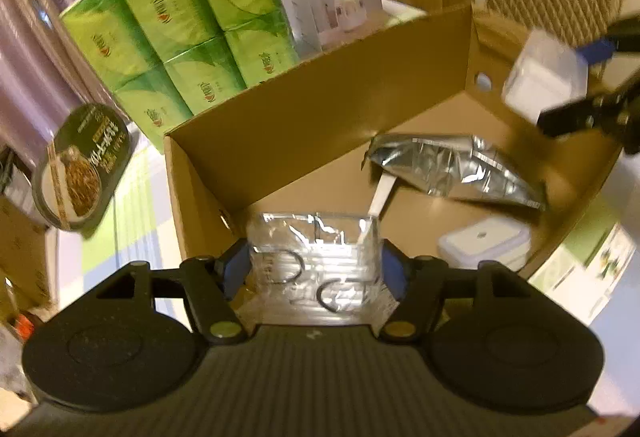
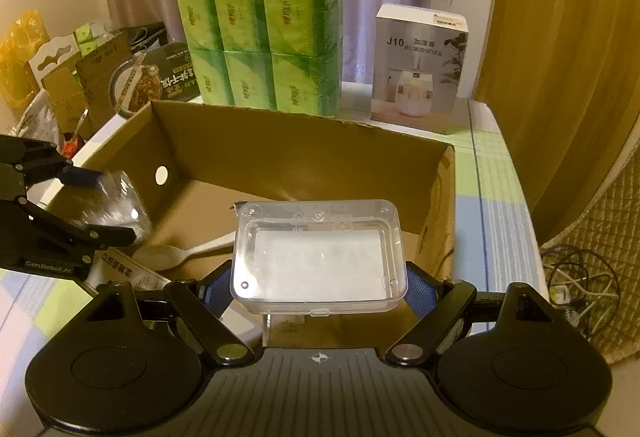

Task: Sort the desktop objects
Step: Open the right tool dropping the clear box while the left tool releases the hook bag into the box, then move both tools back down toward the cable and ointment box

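Note:
My left gripper [image 1: 314, 265] is shut on a clear plastic packet with metal rings [image 1: 316, 261], held over the near edge of the open cardboard box [image 1: 304, 125]. My right gripper [image 2: 320, 283] is shut on a clear plastic case [image 2: 320, 257] above the same box [image 2: 300, 157]. In the left wrist view the right gripper [image 1: 568, 77] and its case [image 1: 544, 73] hang over the box's far right. In the right wrist view the left gripper [image 2: 100, 205] holds its packet [image 2: 114, 203] at the left. Inside the box lie a silver foil bag [image 1: 456, 165], a white lidded container [image 1: 484, 241] and a white spoon [image 2: 180, 255].
A green tissue multipack [image 2: 264, 37] and a white humidifier box [image 2: 420, 69] stand behind the cardboard box. A noodle bowl [image 1: 84, 169] and small packages sit to the left. The table has a checked cloth [image 2: 496, 197]. Cables [image 2: 580, 285] lie at the right.

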Available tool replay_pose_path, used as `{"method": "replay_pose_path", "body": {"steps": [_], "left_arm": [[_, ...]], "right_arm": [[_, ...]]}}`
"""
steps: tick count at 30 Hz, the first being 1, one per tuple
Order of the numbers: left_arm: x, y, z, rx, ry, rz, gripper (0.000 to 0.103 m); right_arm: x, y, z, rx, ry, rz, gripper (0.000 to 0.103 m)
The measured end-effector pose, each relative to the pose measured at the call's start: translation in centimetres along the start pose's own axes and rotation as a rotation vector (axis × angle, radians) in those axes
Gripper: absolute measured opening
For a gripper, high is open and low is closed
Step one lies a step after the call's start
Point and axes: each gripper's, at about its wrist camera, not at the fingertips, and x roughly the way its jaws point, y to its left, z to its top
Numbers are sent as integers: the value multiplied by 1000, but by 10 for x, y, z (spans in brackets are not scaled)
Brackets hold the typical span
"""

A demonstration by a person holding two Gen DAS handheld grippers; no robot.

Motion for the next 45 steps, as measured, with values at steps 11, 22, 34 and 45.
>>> {"method": "replay_pose_path", "body": {"steps": [11,22,34,45], "left_arm": [[-22,11,-1,-104,-71,-9,70],[-76,17,-23,-258,-172,-8,79],[-143,-25,-76,-343,-174,-40,83],[-165,-72,-128,-393,-101,-58,85]], "right_arm": [[7,14,2,-8,6,60,82],[-26,6,-10,48,-40,27,88],[-108,22,-55,48,-87,12,94],[-142,35,-131,101,-9,35,96]]}}
